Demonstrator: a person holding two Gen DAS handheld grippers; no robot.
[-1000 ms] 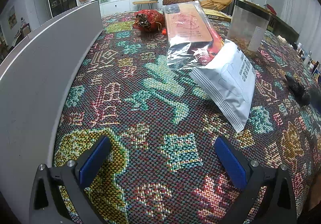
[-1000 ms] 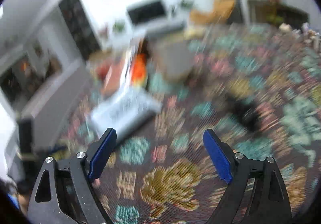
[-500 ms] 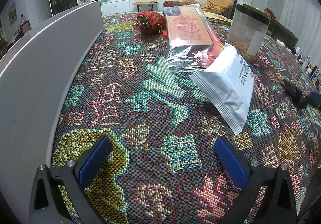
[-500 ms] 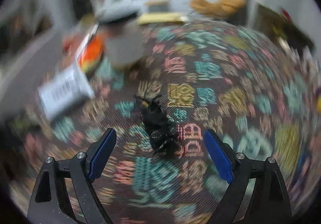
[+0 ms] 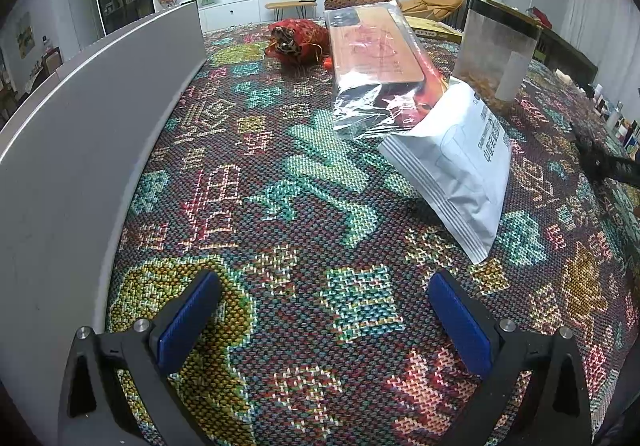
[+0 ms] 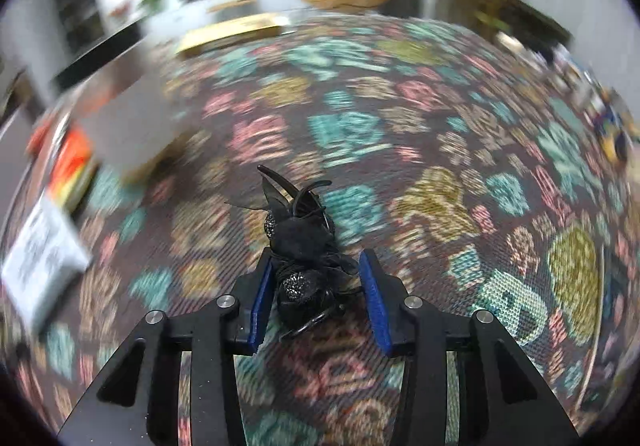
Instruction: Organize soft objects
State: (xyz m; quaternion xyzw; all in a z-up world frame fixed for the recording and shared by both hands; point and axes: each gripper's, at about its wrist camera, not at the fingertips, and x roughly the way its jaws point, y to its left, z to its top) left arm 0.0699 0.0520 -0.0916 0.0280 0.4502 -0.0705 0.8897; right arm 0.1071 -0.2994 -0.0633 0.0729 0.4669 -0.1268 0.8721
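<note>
— Between our right gripper's blue pads sits the black hair accessory, a soft bundle of fabric, beads and thin loops lying on the patterned tablecloth toward the right side of the table. The jaws are drawn in close around it, the left pad touching; on the right we see a sliver of gap, so we cannot tell whether it is fully clamped.

— Then how do we do this step well?

— We judge that we should close gently until both pads press the thick middle of the bundle, not the loose loops sticking out the far end, which would likely slip. Lift straight up so nothing snags on the weave.

— And our left gripper?

— Its jaws stand wide apart, holding nothing, low over the near left part of the table beside the grey board along the left edge. Farther off lie the white pouch, leaning on the clear-wrapped packet, with the red bundle and the clear box toward the far edge.

— The right view is blurred, so we should steady that hand before lifting.
</note>
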